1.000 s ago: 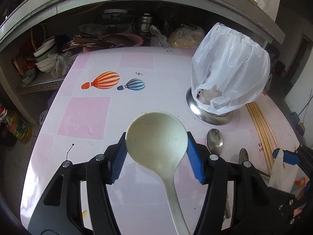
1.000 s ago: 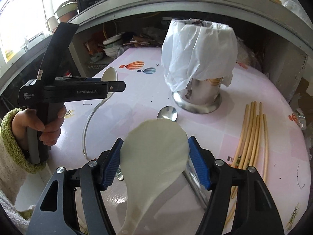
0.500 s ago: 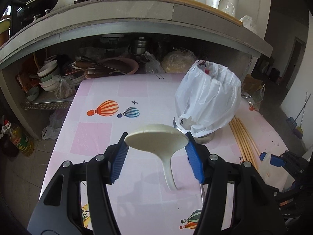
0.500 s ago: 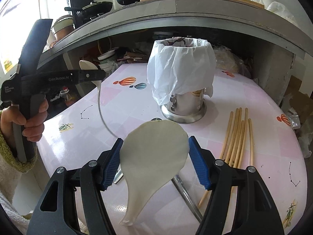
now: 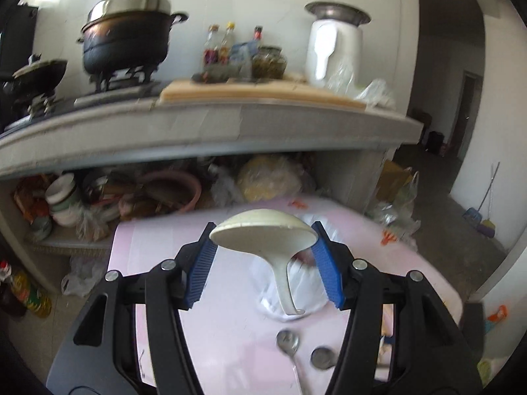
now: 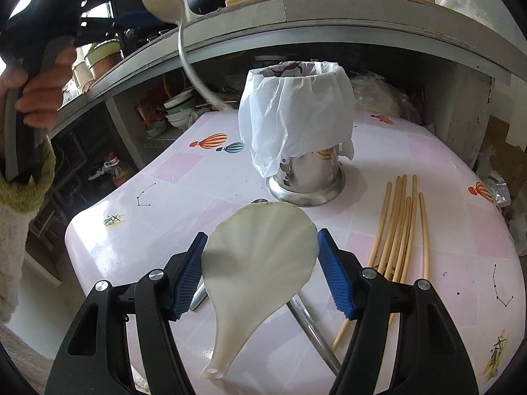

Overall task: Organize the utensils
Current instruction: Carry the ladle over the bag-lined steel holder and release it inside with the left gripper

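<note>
My left gripper (image 5: 264, 242) is shut on the bowl of a cream ladle (image 5: 257, 230). The ladle's handle hangs down over the steel utensil holder lined with a white plastic bag (image 5: 296, 293). In the right wrist view the same ladle (image 6: 163, 5) is raised high at the upper left, and its handle curves down toward the bagged holder (image 6: 296, 115). My right gripper (image 6: 262, 237) is shut on a flat cream rice paddle (image 6: 260, 263), held low over the pink table (image 6: 164, 217) in front of the holder.
Several long chopsticks (image 6: 398, 230) lie right of the holder. Two metal spoons (image 5: 288, 342) lie on the table near my grippers. Behind the table runs a concrete counter (image 5: 230, 125) with a pot and bottles, and a cluttered shelf of bowls beneath it.
My left gripper has risen a good way with the ladle, and its view has tipped up from the tabletop to the counter. The right gripper and its paddle have hardly moved.
</note>
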`<state>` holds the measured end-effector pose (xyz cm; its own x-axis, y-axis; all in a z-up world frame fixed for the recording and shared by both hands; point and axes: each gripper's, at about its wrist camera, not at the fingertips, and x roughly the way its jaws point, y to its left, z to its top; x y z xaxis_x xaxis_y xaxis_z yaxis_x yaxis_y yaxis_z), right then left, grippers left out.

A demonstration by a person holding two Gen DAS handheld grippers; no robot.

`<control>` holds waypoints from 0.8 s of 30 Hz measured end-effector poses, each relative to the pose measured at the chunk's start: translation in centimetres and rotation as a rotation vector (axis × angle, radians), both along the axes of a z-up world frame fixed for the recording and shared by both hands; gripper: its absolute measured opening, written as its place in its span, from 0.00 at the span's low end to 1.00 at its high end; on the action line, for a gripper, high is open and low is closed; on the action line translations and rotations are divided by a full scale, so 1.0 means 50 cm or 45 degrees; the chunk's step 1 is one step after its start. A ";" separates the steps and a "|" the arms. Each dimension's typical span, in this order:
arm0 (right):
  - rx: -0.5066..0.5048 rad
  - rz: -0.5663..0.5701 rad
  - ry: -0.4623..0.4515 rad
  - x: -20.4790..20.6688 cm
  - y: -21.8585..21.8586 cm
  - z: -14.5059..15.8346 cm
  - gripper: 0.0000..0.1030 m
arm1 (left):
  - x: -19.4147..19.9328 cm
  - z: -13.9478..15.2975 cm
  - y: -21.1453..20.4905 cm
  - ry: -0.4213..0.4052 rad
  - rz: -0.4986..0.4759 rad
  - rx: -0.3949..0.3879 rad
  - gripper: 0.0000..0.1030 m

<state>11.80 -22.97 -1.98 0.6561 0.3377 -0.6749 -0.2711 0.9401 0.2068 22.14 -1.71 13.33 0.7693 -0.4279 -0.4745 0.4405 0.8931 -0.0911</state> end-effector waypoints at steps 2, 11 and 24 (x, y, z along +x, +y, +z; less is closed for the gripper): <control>0.021 -0.002 -0.003 0.001 -0.006 0.005 0.63 | 0.018 0.032 -0.025 -0.034 -0.028 -0.008 0.53; 0.083 -0.016 -0.020 -0.001 -0.033 0.024 0.63 | 0.111 0.022 -0.147 -0.053 -0.049 0.094 0.54; 0.119 -0.025 -0.009 0.007 -0.046 0.023 0.63 | 0.244 -0.132 -0.240 0.081 -0.007 0.368 0.54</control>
